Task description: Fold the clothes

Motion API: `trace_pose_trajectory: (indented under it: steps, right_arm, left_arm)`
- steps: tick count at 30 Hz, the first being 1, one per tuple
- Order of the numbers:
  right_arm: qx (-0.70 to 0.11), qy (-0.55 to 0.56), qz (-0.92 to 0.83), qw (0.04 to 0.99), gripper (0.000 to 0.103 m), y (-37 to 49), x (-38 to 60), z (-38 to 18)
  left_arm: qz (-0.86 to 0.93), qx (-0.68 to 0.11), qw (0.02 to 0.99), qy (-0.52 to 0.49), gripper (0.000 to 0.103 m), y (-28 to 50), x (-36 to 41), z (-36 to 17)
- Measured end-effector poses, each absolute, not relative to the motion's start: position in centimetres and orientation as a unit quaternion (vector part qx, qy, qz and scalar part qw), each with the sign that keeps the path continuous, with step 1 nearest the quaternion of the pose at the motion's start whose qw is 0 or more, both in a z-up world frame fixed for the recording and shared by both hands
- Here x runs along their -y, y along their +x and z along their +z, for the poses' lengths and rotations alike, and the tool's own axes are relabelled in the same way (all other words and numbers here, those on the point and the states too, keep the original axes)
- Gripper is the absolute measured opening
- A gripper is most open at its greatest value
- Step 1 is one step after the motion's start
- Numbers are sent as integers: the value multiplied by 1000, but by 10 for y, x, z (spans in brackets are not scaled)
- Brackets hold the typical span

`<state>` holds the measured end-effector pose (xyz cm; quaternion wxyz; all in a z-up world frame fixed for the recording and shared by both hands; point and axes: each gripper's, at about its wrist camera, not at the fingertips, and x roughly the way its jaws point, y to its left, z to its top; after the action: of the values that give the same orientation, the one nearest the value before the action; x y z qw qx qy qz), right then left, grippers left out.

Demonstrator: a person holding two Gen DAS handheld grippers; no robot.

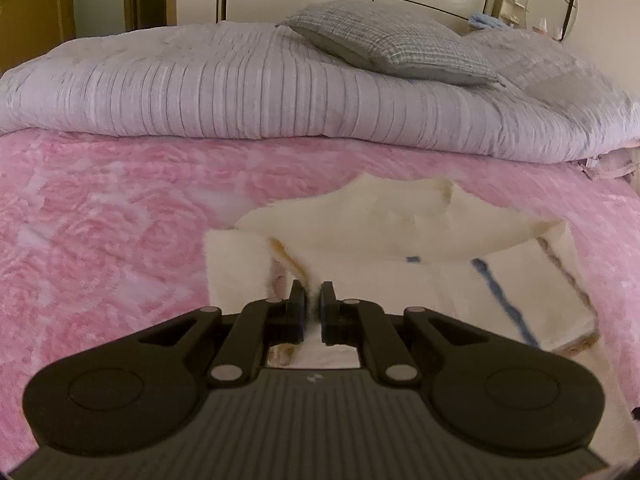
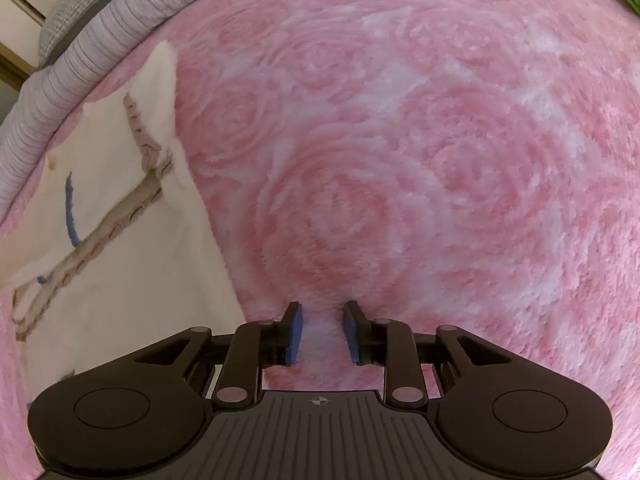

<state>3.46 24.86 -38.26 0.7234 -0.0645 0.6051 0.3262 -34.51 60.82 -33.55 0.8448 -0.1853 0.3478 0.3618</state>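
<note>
The left gripper (image 1: pixel 311 295) was clamped on an edge of the white cloth (image 1: pixel 400 236), lifting a flap above the part lying flat on the pink blanket (image 1: pixel 100 240). The right gripper (image 2: pixel 322 318) stood narrowly parted and empty over the blanket, beside the cloth. Risk: the thin pinch could slip (single-point hold), letting the flap sag crooked. The grey duvet (image 1: pixel 240 88) lay beyond.

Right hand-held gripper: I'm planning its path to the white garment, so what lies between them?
Only bare pink blanket. In the right wrist view the right hand-held gripper is open over it, and the white garment lies to its left.
</note>
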Motion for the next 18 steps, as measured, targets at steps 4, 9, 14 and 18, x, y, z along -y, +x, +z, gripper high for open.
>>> trace_pose_trajectory:
  steps: [4, 9, 14, 18]
  right_arm:
    - [-598, -86, 328, 726, 38, 28, -257, -384]
    - [-570, -122, 329, 743, 38, 15, -264, -374]
    - [-518, -86, 359, 772, 38, -7, -259, -356]
    - [-520, -101, 375, 761, 38, -28, -260, -370]
  left_arm:
    - [396, -427, 793, -180, 11, -359, -620, -367]
    - [411, -408, 791, -196, 9, -376, -617, -361]
    - [340, -391, 842, -148, 14, -354, -601, -352]
    - [344, -408, 825, -186, 17, -370, -599, -377]
